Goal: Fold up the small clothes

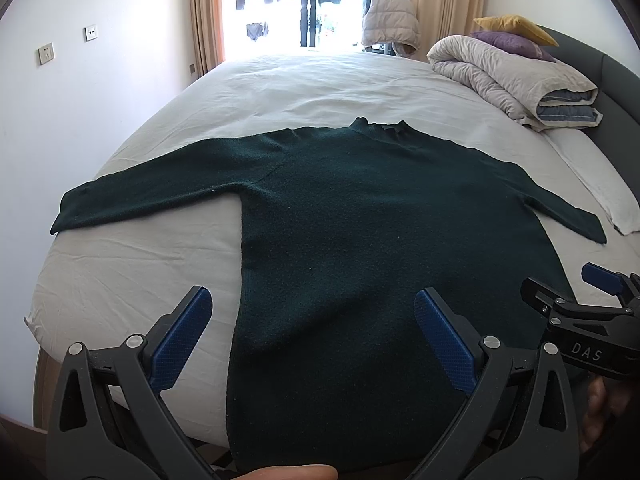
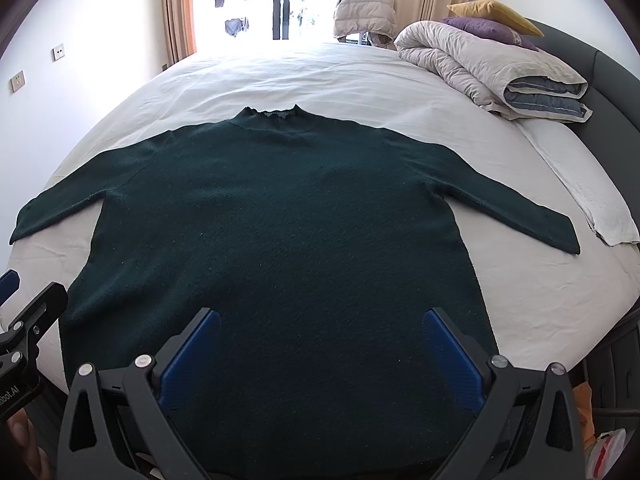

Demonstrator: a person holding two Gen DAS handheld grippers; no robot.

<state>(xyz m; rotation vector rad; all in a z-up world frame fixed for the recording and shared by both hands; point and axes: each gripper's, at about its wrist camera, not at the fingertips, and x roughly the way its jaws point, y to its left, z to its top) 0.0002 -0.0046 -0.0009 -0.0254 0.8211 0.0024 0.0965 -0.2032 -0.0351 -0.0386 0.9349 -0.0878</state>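
A dark green sweater [image 1: 360, 208] lies flat on the white bed sheet [image 1: 280, 84], collar away from me, both sleeves spread out to the sides. It also shows in the right wrist view [image 2: 280, 220]. My left gripper [image 1: 312, 308] is open and empty above the sweater's lower left hem. My right gripper [image 2: 320, 328] is open and empty above the middle of the lower hem; it also shows at the right edge of the left wrist view [image 1: 576, 292]. The left gripper shows at the left edge of the right wrist view [image 2: 28, 300].
A rolled quilt [image 1: 512, 76] with a purple pillow [image 1: 512, 44] and a yellow pillow [image 1: 516, 26] lies at the bed's far right by the dark headboard [image 1: 616, 80]. A folded white cloth [image 1: 592, 184] lies beyond the right sleeve. A window with curtains is behind.
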